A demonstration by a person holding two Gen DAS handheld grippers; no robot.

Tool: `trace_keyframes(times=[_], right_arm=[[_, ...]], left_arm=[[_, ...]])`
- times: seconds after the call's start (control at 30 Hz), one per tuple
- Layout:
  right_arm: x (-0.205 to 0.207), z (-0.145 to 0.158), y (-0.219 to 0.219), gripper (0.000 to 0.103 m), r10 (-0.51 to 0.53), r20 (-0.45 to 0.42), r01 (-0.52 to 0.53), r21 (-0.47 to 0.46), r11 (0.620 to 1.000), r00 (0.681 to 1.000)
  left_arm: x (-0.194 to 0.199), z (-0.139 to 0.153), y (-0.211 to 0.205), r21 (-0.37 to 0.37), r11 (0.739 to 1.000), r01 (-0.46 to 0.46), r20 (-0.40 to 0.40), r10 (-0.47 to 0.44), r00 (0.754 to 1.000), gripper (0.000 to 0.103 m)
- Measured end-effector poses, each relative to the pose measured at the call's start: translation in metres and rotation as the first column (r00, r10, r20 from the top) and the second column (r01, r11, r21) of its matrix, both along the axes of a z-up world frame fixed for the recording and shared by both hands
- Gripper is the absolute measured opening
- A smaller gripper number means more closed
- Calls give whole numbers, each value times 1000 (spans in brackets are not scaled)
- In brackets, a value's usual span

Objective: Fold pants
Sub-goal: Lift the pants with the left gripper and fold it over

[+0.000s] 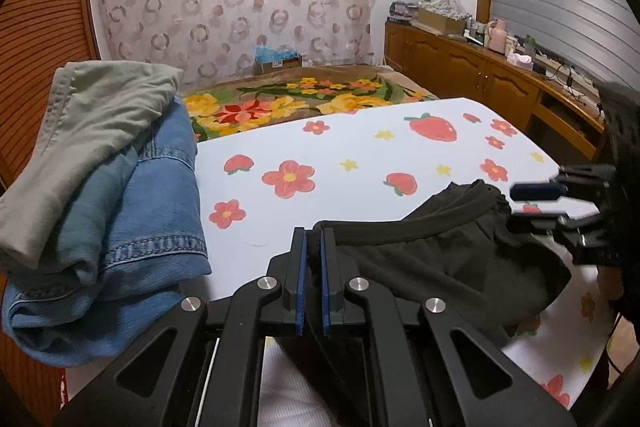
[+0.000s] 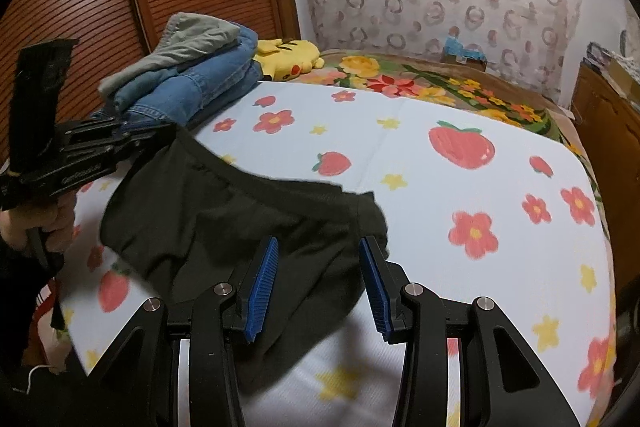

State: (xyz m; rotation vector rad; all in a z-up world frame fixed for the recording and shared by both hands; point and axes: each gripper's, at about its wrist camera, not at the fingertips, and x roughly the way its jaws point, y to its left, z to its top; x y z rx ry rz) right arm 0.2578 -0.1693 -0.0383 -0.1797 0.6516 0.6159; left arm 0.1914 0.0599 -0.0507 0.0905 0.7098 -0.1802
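A strawberry-print sheet (image 2: pixel 440 115) covers the bed — on it lie black pants (image 2: pixel 224 211) and stacked folded clothes (image 1: pixel 112 195).

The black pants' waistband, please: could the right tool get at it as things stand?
Probably yes: the right tool is open just above the black pants, with nothing between it and the waistband.

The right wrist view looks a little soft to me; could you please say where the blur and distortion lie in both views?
Right wrist view: strawberry sheet smeared near the frame's bottom, wardrobe slats bowed. Left wrist view: right gripper blurred, cabinet curved.
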Motion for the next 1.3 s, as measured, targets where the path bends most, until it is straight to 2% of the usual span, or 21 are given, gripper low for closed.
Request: trace_keyframes(times=[0.2, 0.23, 0.4, 0.47, 0.57, 0.73, 0.9, 1.07, 1.13, 1.27, 1.3], right_arm=[[23, 0, 7, 44, 49, -35, -48, 22, 999, 998], [26, -2, 7, 38, 56, -40, -56, 22, 998, 998], [41, -5, 8, 29, 95, -87, -94, 21, 995, 992], [48, -1, 7, 17, 107, -94, -106, 23, 994, 990], [50, 8, 10, 7, 138, -71, -137, 18, 990, 988], [53, 17, 12, 6, 108, -12, -107, 45, 993, 994], [56, 5, 17, 6, 94, -31, -94, 25, 995, 995], [53, 6, 15, 7, 78, -42, -77, 34, 996, 996], [49, 9, 14, 12, 80, -45, -78, 43, 996, 996], [39, 12, 13, 25, 74, -35, -73, 37, 997, 997], [35, 12, 12, 26, 72, -33, -71, 40, 997, 997]], left_arm=[[8, -4, 0, 8, 1000, 2, -16, -2, 1000, 7], [9, -4, 0, 8, 1000, 2, -13, -2, 1000, 7], [15, -4, 0, 13, 1000, 2, -6, -2, 1000, 7], [19, -6, 1, 23, 1000, 2, -14, -2, 1000, 7], [22, -7, 3, 22, 1000, -3, -19, 3, 1000, 7], [24, -5, 5, 26, 1000, -14, -12, 15, 1000, 7], [29, -10, 6, 30, 999, -18, -31, 19, 999, 7], [27, -11, 5, 18, 1000, -7, -44, 7, 999, 7], [25, -9, 6, 5, 1000, -8, -47, 8, 999, 8], [21, -7, 9, -24, 1000, -2, -60, 0, 998, 24], [18, -7, 9, -27, 1000, 6, -60, -8, 998, 34]])
